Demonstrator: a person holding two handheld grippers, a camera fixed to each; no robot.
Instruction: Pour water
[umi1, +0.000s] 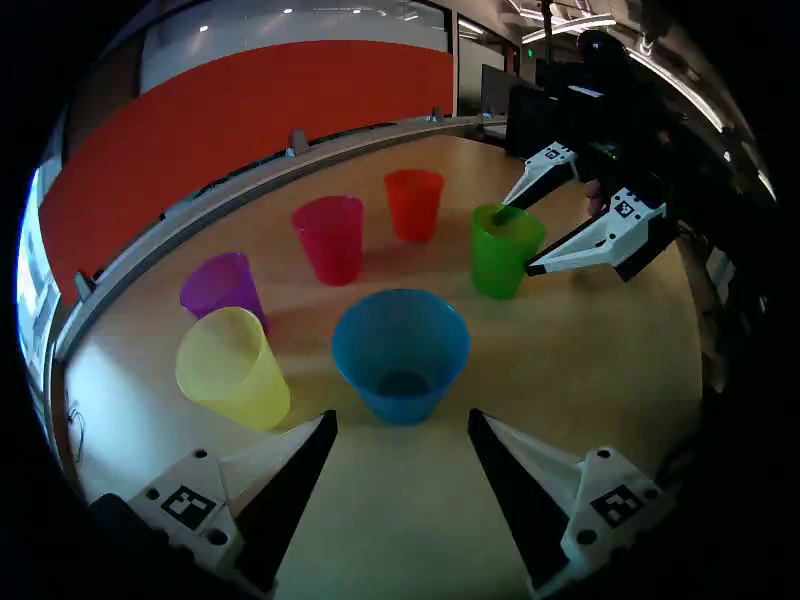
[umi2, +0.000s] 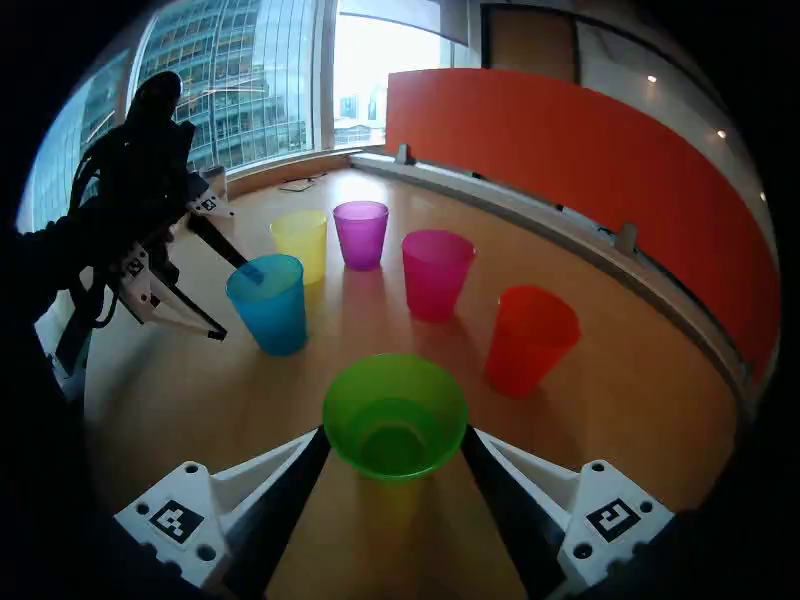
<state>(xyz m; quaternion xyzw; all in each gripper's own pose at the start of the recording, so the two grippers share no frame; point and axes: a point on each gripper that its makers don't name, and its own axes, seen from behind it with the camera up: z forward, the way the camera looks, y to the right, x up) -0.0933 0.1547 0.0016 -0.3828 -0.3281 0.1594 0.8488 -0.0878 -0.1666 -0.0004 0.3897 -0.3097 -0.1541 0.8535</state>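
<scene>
Six plastic cups stand upright in a loose ring on a wooden table (umi1: 570, 370), none of them touching another. In the left gripper view the left gripper (umi1: 400, 418) is spread wide, and the blue cup (umi1: 400, 350) stands just ahead of its fingertips, in line with the gap. A strip of bare wood shows between each tip and the cup wall, so this gripper holds nothing. In the right gripper view the same gripper appears far at the left, with one finger on each side of the blue cup. The right gripper (umi2: 394, 432) has the green cup (umi2: 395, 400) deep between its two fingers, and both fingers run very close along the cup's sides. I cannot tell if they really press on the wall or only stand beside it. The green cup rests with its base on the table and is not tilted. Whether there is water in the green or the blue cup I cannot tell; their insides look only darker at the bottom. To the left of the blue cup stands the yellow cup (umi1: 232, 370), with the purple cup (umi1: 222, 285) just behind it, then the pink cup (umi1: 330, 238) and the red cup (umi1: 414, 203), which is near the green one. An orange wall panel (umi1: 250, 110) runs behind the table's far edge, and large windows (umi2: 250, 90) with tall buildings are at the end.
</scene>
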